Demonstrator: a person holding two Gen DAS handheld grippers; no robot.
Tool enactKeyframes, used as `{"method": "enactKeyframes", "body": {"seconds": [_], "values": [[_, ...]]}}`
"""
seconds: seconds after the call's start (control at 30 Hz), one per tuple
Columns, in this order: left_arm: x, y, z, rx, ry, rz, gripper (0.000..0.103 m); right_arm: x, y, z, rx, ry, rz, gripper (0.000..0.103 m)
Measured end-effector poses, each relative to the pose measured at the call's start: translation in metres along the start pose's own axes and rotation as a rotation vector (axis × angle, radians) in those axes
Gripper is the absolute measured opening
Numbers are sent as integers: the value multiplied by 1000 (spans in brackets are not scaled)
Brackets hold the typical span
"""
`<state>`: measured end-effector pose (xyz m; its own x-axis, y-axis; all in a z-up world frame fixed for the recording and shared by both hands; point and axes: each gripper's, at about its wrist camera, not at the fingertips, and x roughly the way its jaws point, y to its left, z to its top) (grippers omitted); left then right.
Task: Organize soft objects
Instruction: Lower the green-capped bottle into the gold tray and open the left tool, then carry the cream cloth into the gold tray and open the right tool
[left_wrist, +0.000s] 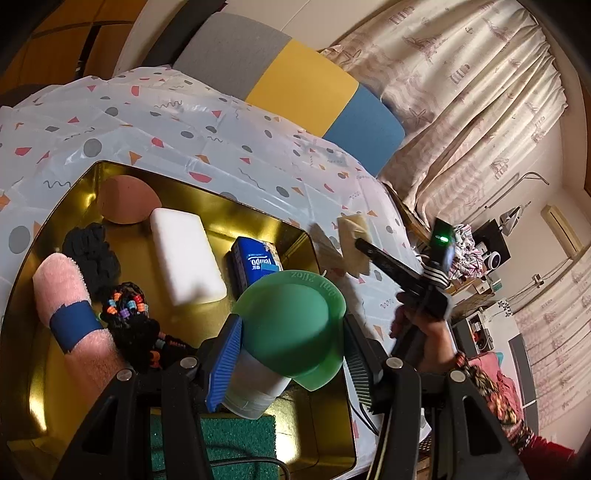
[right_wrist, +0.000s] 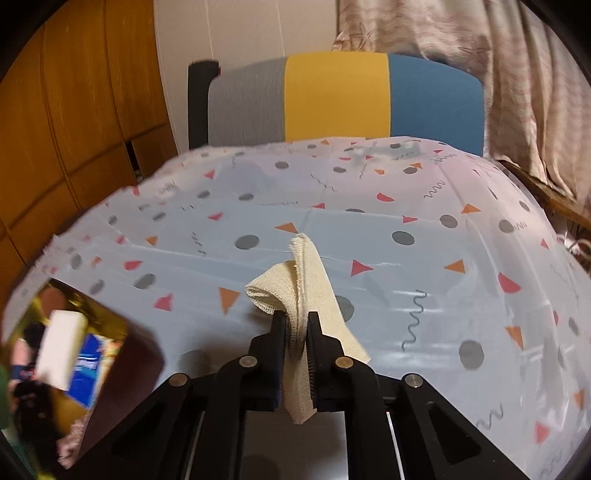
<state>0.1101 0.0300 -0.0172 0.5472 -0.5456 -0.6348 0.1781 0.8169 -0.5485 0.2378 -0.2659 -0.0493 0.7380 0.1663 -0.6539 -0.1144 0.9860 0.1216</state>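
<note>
1. Your right tool (right_wrist: 295, 325) is clamped on a cream gauze bandage (right_wrist: 306, 291), pinched mid-strip, with a loop curling up on the far side and a loose tail hanging down on the near side, above the table (right_wrist: 424, 295).
2. Expect the bandage to handle as very light, limp and slightly grippy weave; it will flop and unroll, so hold it where several layers bunch together, not by one frayed end.
3. Your left tool (left_wrist: 291, 343) grips a soft green silicone cup (left_wrist: 291, 325) with a pale grey part below it; the blue-padded finger presses its left side, and it hangs over the near right part of the gold tray (left_wrist: 310, 243). I judge the cup squashy and springy, so grip it by the body, not the thin rim.
4. Already lying in the tray: a white sponge block (left_wrist: 186, 254), a blue tissue pack (left_wrist: 255, 264), a brown rounded sponge (left_wrist: 127, 201), a pink rolled towel (left_wrist: 70, 302) with a blue band, a dark knitted piece (left_wrist: 92, 254), a beaded black cord (left_wrist: 129, 310) and a green scouring pad (left_wrist: 236, 443).
5. The tray sits left of the bandage, so that load likely goes there next.
</note>
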Motion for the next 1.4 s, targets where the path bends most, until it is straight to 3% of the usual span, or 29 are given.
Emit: {"method": "enactKeyframes", "body": {"seconds": [0.33, 0.53, 0.67, 1.07, 1.23, 1.4], "values": [[9, 1, 8, 20, -19, 69, 56, -64, 11, -36, 118, -64, 112, 10], [26, 4, 18, -8, 17, 116, 61, -98, 20, -51, 166, -102, 171, 10], [15, -1, 16, 5, 2, 85, 67, -119, 27, -61, 191, -125, 210, 10], [-41, -5, -3, 34, -60, 70, 67, -150, 57, -80, 205, -130, 308, 10], [-69, -2, -11, 68, -131, 153, 69, -155, 71, -78, 205, -129, 354, 10], [-77, 4, -20, 85, -129, 270, 69, -157, 92, -65, 170, -138, 389, 10]]}}
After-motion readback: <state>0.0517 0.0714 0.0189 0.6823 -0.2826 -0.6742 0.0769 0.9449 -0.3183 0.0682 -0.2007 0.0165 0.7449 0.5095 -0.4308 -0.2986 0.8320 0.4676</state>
